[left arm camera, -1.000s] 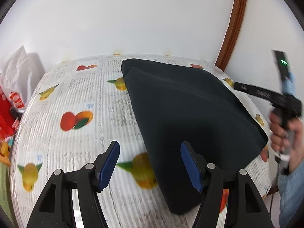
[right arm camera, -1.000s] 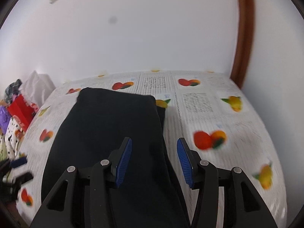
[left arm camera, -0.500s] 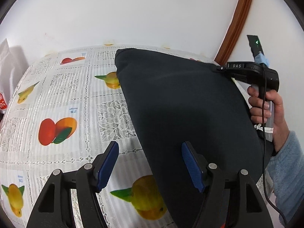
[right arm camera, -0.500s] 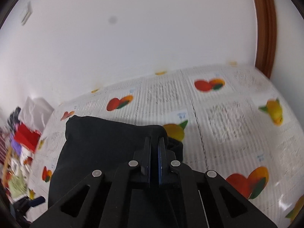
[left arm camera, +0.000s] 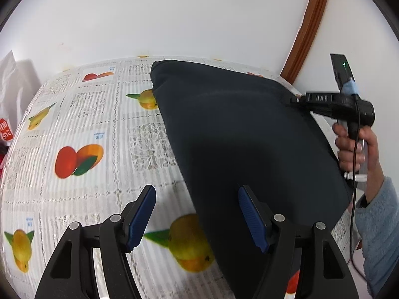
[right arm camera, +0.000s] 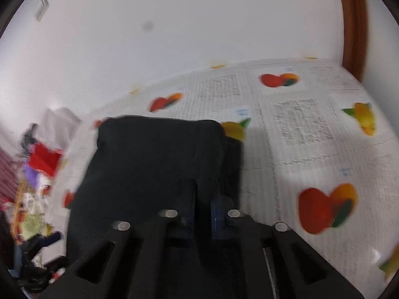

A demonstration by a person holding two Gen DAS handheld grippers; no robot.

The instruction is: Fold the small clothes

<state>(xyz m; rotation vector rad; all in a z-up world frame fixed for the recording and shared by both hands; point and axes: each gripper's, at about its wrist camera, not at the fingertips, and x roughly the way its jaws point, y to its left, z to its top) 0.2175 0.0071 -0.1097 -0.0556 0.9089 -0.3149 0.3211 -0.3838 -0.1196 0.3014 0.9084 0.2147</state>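
Note:
A dark navy garment [left arm camera: 244,139] lies folded on a table with a fruit-print cloth [left arm camera: 82,154]. My left gripper [left arm camera: 197,218] is open, blue pads apart, just above the garment's near left edge with nothing held. My right gripper [right arm camera: 202,208] is shut on the garment's [right arm camera: 154,164] near right edge. In the left wrist view the right gripper [left arm camera: 293,99] grips the garment's far right corner, held by a hand in a blue sleeve.
A white wall stands right behind the table, with a brown wooden frame [left arm camera: 306,27] at the right. A pile of colourful clothes and bags [right arm camera: 37,174] sits left of the table. The tablecloth [right arm camera: 311,129] lies bare to the right of the garment.
My right gripper closed on the garment's edge and has lifted and shifted it slightly. My left gripper stayed open and moved in closer over the cloth.

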